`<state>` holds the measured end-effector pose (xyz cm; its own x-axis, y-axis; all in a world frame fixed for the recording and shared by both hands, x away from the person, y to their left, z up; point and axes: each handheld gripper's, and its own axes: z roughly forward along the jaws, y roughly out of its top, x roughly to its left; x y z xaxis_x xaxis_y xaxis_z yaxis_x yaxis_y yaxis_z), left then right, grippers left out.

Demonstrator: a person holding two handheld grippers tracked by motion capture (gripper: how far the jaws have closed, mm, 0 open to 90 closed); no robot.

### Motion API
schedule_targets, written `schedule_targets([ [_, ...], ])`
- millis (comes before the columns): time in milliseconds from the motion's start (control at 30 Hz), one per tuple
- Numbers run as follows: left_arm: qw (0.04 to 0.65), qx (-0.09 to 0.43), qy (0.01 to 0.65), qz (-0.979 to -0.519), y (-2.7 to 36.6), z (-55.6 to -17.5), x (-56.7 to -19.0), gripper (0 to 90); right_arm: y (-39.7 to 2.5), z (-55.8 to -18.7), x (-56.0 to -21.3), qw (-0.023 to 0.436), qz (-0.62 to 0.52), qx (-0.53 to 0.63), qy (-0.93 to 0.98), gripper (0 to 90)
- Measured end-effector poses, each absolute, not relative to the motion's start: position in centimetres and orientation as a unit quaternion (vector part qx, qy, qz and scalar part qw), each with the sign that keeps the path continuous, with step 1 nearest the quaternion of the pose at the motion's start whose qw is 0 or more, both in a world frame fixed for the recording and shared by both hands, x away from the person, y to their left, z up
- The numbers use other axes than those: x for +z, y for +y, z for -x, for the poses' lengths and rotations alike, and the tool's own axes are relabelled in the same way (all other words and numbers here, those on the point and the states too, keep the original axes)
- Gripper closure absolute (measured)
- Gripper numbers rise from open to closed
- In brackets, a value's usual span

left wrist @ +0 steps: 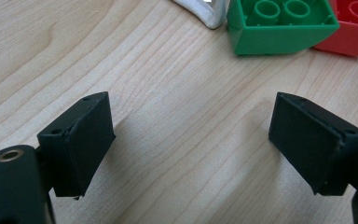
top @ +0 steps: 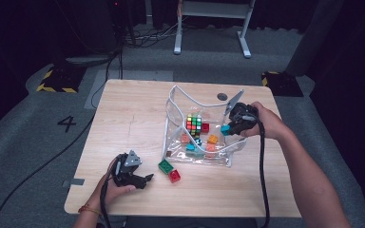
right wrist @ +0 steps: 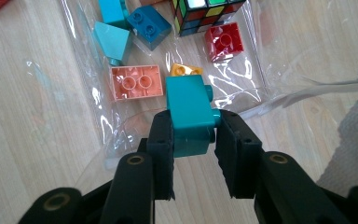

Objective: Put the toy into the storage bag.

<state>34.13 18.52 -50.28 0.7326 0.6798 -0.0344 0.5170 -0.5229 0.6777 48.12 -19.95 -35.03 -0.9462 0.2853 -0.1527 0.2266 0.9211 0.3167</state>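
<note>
Two grippers here: right gripper (right wrist: 193,135) pinches a teal brick (right wrist: 189,114) by its flat sides above the clear bag (top: 197,156) (hard, light, probably slick plastic); left gripper (left wrist: 191,140) gapes wide, empty, near the green brick (left wrist: 279,25).

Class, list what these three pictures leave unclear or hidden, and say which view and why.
- Red brick, left gripper view: cut by the frame's edge.
- Puzzle cube, right gripper view: cut by the top edge.
- Teal brick, right gripper view: lower part hidden by the right gripper.
- Bricks in the clear bag, high view: too small.
</note>
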Motion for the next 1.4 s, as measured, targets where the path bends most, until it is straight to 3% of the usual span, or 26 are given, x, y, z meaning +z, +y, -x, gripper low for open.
schedule_targets([
  [400,0.345,0.117,0.346,-0.864,18.5,-34.1,-50.3,14.1,-21.9,-47.0,-33.5,0.112,-0.149,0.258,0.948,56.5],
  [733,0.345,0.117,0.347,-0.864,18.5,-34.1,-50.3,14.0,-25.8,-43.9,-31.8,0.185,-0.185,0.372,0.891,37.8],
  [967,0.345,0.117,0.347,-0.864,18.5,-34.1,-50.3,14.1,-27.6,-42.1,-31.2,0.207,-0.205,0.414,0.863,32.0],
  [1400,0.345,0.117,0.347,-0.864,18.5,-34.1,-50.3,14.1,-30.9,-38.6,-31.7,0.25,-0.225,0.446,0.83,29.1],
])
